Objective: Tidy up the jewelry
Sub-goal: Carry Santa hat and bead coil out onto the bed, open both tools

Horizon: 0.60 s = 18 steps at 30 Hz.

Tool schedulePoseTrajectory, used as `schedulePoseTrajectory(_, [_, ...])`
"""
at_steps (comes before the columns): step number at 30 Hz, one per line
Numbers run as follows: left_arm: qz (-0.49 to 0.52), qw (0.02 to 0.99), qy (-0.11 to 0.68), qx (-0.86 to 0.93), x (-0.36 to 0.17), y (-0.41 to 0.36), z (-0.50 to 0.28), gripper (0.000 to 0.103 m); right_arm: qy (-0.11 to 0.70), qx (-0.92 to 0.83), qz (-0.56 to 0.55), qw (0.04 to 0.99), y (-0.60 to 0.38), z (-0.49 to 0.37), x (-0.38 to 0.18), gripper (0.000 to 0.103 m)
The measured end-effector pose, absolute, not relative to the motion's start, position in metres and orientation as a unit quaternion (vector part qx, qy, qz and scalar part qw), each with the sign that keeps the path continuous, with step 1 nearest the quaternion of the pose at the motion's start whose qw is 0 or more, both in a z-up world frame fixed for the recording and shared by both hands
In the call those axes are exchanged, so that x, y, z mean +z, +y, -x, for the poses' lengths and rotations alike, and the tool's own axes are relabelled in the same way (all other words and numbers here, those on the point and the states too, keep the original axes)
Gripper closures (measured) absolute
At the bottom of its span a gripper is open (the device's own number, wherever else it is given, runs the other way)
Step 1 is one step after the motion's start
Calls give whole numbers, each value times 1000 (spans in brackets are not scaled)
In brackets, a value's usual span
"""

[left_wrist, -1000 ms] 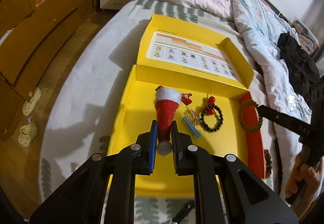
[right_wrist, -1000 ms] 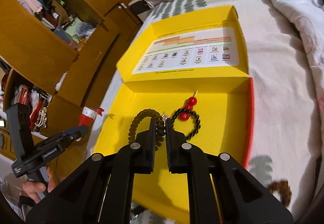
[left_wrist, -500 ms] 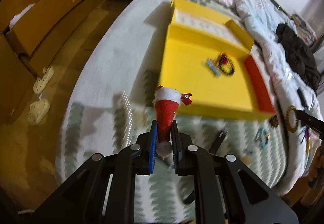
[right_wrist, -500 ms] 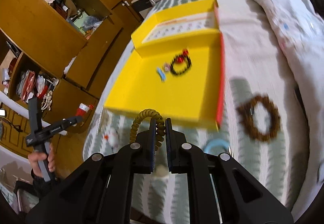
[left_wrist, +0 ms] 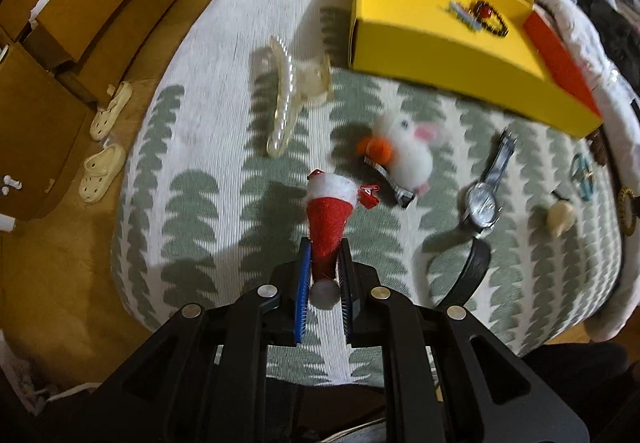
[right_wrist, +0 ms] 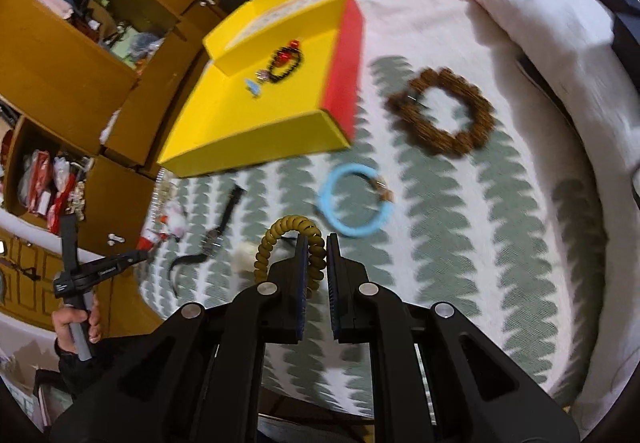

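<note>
My left gripper (left_wrist: 325,247) is shut on a red and white Santa-hat hair clip (left_wrist: 330,211), held above the bed's near edge. My right gripper (right_wrist: 316,243) is shut on a mustard spiral hair tie (right_wrist: 280,239), also above the bed. The yellow box (left_wrist: 448,55) lies farther up the bed and holds a black bead bracelet (left_wrist: 494,21) and a blue clip (left_wrist: 460,13). The box also shows in the right wrist view (right_wrist: 240,123). The left gripper appears at the left of the right wrist view (right_wrist: 138,257).
On the patterned bedspread lie a clear claw clip (left_wrist: 294,83), a white fluffy bunny clip (left_wrist: 408,151), a wristwatch (left_wrist: 482,199), a light blue hair tie (right_wrist: 352,199) and a brown scrunchie (right_wrist: 444,115). Wooden cabinets (left_wrist: 60,43) and slippers (left_wrist: 102,167) are to the left.
Both grippers have pulled back from over the yellow box toward the bed's near edge, each still holding its item. The loose items on the bedspread have come into view.
</note>
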<state>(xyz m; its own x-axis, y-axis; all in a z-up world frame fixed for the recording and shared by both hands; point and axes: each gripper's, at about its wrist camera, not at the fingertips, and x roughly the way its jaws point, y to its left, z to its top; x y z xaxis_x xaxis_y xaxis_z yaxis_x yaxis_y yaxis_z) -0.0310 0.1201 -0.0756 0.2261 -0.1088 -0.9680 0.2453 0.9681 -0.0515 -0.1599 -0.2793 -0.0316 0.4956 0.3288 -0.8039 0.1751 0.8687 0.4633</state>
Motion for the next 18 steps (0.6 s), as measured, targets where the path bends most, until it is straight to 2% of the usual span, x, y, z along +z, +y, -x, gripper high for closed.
schedulePoseTrajectory(16, [-50,764,636,-98,-101,125,27,89,539,-58,-232,808,-329,161,-80,93])
schedulePoseTrajectory(17, [-47,763,637,-98,-101,125,27,88,541,-59,-229,807,-329,160,-82,93])
schedulePoseTrajectory(18, [-41,762,638,-102,-100,126,26,80,539,-62,-227,809,-329,160,-82,92])
